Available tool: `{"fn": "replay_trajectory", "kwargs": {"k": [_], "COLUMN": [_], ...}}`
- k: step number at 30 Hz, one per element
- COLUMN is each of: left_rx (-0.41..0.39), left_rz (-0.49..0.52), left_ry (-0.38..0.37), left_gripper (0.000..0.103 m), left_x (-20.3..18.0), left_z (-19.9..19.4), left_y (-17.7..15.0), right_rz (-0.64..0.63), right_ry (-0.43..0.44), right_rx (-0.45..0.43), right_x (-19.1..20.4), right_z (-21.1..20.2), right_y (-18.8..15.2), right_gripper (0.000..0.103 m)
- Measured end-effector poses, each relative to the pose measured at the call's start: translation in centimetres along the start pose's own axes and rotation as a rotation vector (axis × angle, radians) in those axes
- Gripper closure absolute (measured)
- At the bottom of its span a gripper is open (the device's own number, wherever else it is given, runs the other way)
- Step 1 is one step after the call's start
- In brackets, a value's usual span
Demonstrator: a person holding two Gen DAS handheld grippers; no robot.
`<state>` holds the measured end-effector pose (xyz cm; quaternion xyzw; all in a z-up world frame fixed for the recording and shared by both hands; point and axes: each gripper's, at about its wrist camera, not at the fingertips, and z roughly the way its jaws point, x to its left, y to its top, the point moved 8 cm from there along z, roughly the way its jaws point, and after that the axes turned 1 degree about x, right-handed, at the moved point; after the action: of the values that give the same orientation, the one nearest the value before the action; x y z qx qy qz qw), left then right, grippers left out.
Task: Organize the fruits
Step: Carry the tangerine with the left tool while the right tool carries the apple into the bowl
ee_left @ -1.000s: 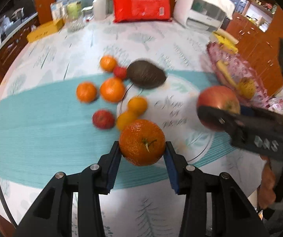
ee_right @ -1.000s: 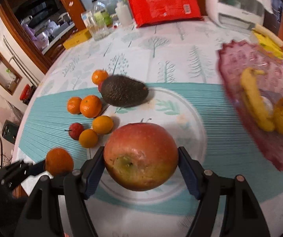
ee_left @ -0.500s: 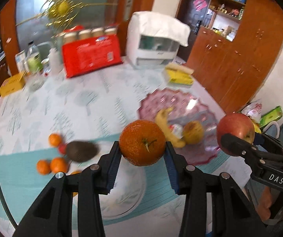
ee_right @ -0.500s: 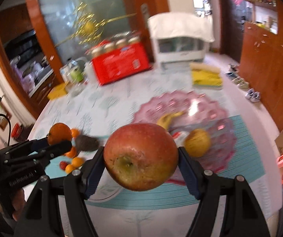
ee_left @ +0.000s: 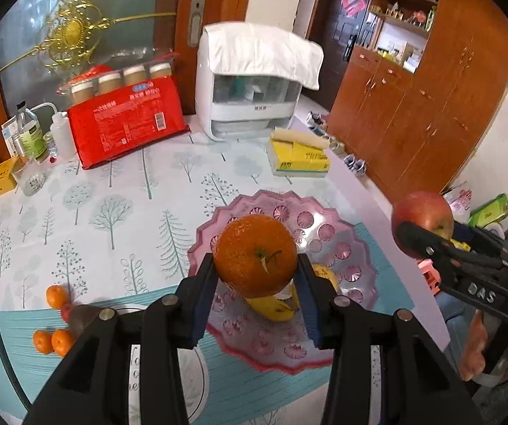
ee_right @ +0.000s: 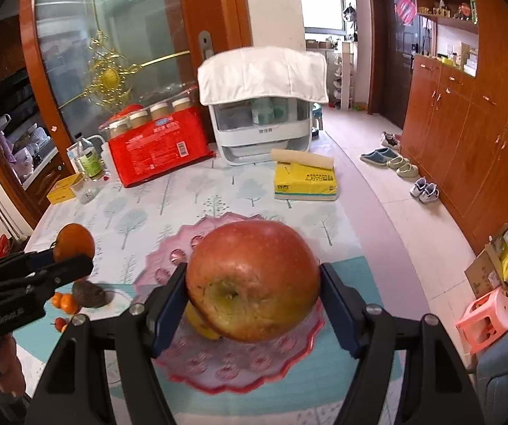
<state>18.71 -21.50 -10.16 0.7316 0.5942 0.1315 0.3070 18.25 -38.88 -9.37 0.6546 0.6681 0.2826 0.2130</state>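
Note:
My left gripper [ee_left: 255, 283] is shut on an orange [ee_left: 256, 252], held in the air over the pink scalloped fruit plate [ee_left: 328, 350]. A banana [ee_left: 271, 307] and a yellow fruit lie on that plate, partly hidden by the orange. My right gripper [ee_right: 252, 295] is shut on a red apple [ee_right: 252, 281], also above the pink plate [ee_right: 239, 368]. In the left wrist view the apple [ee_left: 422, 215] and right gripper show at the right edge. In the right wrist view the orange [ee_right: 75, 242] shows at left.
Small oranges [ee_left: 55, 340], a small red fruit and a dark avocado [ee_right: 88, 294] lie at the left on the teal strip by a white plate. At the back stand a red package [ee_left: 126, 127], a white appliance [ee_left: 254, 85], a yellow tissue pack [ee_left: 298, 159] and bottles. The table edge runs at the right.
Both grippers rose and swung right, from over the white plate and loose fruits to over the pink plate. Each kept its fruit.

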Motion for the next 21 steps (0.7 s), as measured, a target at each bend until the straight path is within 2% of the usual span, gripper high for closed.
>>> {"fn": "replay_trajectory", "kwargs": {"k": [5,12,21], "left_rx": [0.072,0.189,0.269], "left_rz": [-0.013,0.005,0.026], "left_ry": [0.048,0.122,0.159], "left_gripper": [0.061,0.061,0.061], "left_x": [-0.3,-0.5,-0.9], "left_z": [4.1,10.0,13.8], "left_y": [-0.6,-2.9,-5.3], "right_rz": [-0.008,-0.034,-0.055], "right_ry": [0.005,0.018,0.025], "right_rx": [0.074,0.206,0.291], "right_x": [-0.7,-0.5,-0.2], "right_z": [4.7,11.6,16.1], "right_y": [-0.1,-2.3,-3.5], "right_gripper": [0.031,0.031,0.031]}}
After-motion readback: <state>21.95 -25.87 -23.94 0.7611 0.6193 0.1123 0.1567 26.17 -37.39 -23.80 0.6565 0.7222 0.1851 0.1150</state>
